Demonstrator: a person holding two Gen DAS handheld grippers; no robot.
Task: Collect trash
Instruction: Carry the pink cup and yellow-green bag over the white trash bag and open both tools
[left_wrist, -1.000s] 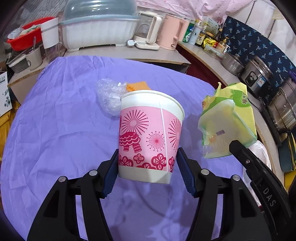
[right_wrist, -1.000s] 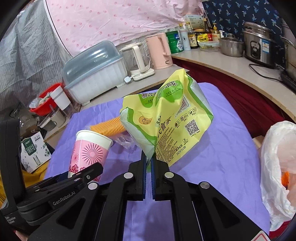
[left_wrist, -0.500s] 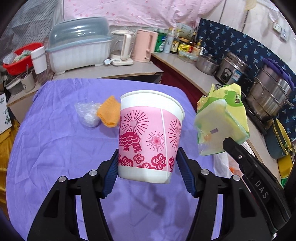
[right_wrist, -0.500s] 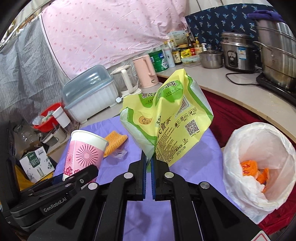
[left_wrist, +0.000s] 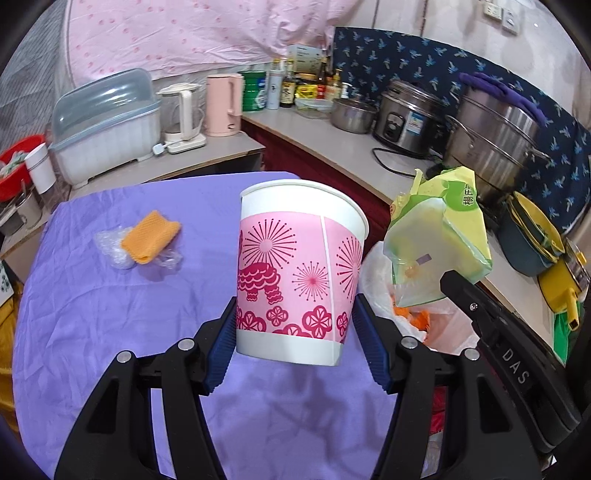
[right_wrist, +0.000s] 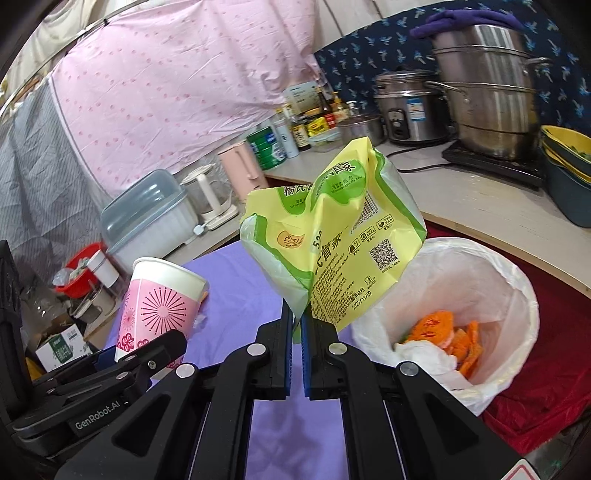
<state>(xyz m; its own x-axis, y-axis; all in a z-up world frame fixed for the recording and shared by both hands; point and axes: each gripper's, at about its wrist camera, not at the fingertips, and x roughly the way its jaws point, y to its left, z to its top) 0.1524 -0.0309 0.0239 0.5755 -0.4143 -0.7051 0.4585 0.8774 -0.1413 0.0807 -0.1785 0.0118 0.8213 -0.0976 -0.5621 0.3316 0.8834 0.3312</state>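
Two grippers carrying trash above the purple surface.
Left gripper clasps the pink paper cup; right gripper pinches the yellow-green wrapper beside the lined bin.

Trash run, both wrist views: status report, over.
Left tool clamps pink paper cup. Right tool pinches yellow-green wrapper, beside the lined bin. Orange cloth and clear plastic remain on table. Nothing blocking.

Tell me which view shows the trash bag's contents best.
Right wrist: the white trash bag gapes open toward the camera, orange scraps visible inside. Left wrist shows only a sliver of it behind the paper cup.
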